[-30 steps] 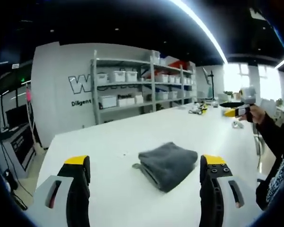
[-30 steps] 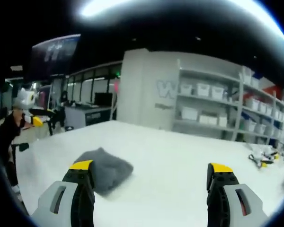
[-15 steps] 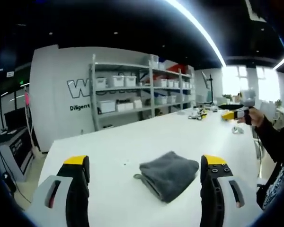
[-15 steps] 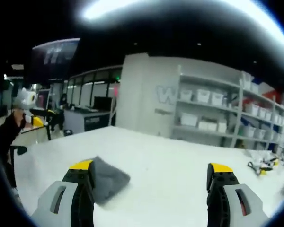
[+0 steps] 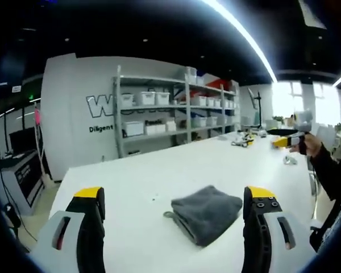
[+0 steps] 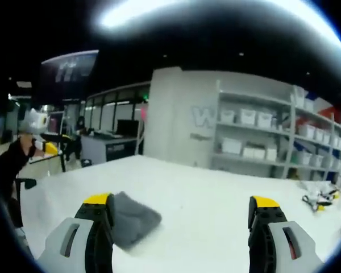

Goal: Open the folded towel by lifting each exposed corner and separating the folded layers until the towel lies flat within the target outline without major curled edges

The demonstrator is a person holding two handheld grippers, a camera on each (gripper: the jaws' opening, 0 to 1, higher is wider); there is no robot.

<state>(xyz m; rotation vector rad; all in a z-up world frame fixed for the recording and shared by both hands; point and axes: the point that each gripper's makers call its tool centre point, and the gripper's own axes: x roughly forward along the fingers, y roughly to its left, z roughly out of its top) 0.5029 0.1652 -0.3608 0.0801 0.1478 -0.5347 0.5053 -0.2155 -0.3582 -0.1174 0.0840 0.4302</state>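
A: So, where is the towel lying at this moment?

B: It is sitting folded on the white table, a grey bundle with its layered edge facing the cameras. In the left gripper view it is lying between the two jaws of the left gripper, closer to the right-hand jaw, and nothing is touching it.

A: And how are that gripper's jaws standing?

B: They are standing wide apart, yellow tips up, holding nothing and hovering short of the towel.

A: Is the right gripper doing anything different?

B: Its jaws are spread just as wide and are gripping nothing. In the right gripper view the towel is showing just beside the left-hand jaw, partly hidden behind it, and rather blurred.

A: What else is standing around the towel?

B: Beyond the towel, past the table's far edge, metal shelves are carrying pale bins against a white wall. Far along the table from the towel, some small yellow and black items are lying; what they are is too small to tell. Off to the towel's right in the left gripper view, the right gripper is being held up in the person's hand, a dark sleeve trailing below it.
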